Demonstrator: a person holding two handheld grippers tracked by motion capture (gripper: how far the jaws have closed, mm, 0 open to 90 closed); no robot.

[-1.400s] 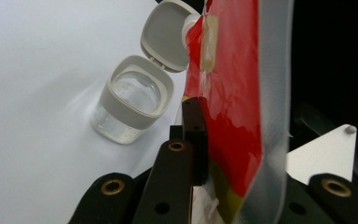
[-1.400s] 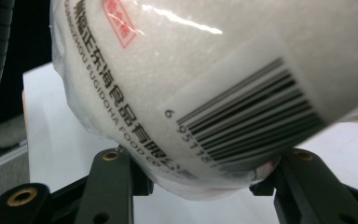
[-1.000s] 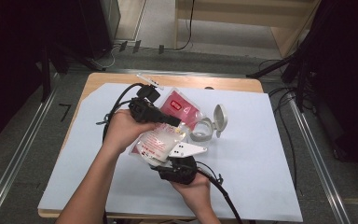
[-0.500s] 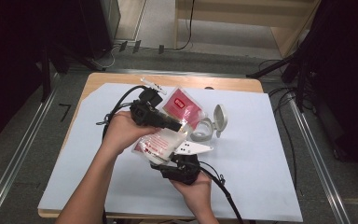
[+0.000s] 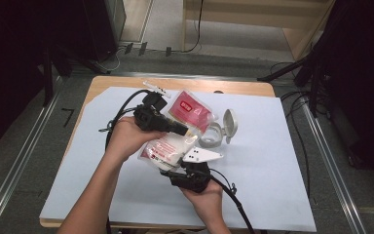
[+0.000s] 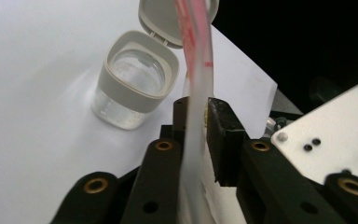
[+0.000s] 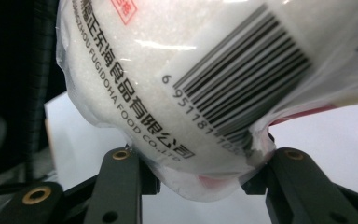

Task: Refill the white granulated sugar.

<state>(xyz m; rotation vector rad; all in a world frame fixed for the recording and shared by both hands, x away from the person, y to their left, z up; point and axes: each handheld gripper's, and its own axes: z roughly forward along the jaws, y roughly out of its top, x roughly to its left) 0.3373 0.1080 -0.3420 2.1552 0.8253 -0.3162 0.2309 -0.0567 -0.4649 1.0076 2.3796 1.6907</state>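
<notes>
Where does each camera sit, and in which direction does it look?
High view: above the person's side, looking forward and down at the table; both forearms, left gripper and right gripper show.
Left gripper view: on the left gripper, along its jaws pinching the bag, toward the open jar.
Right gripper view: on the right gripper, looking at the bag's bottom between its jaws.
Shared: the bag appears in all three; the jar in the high and left gripper views.
</notes>
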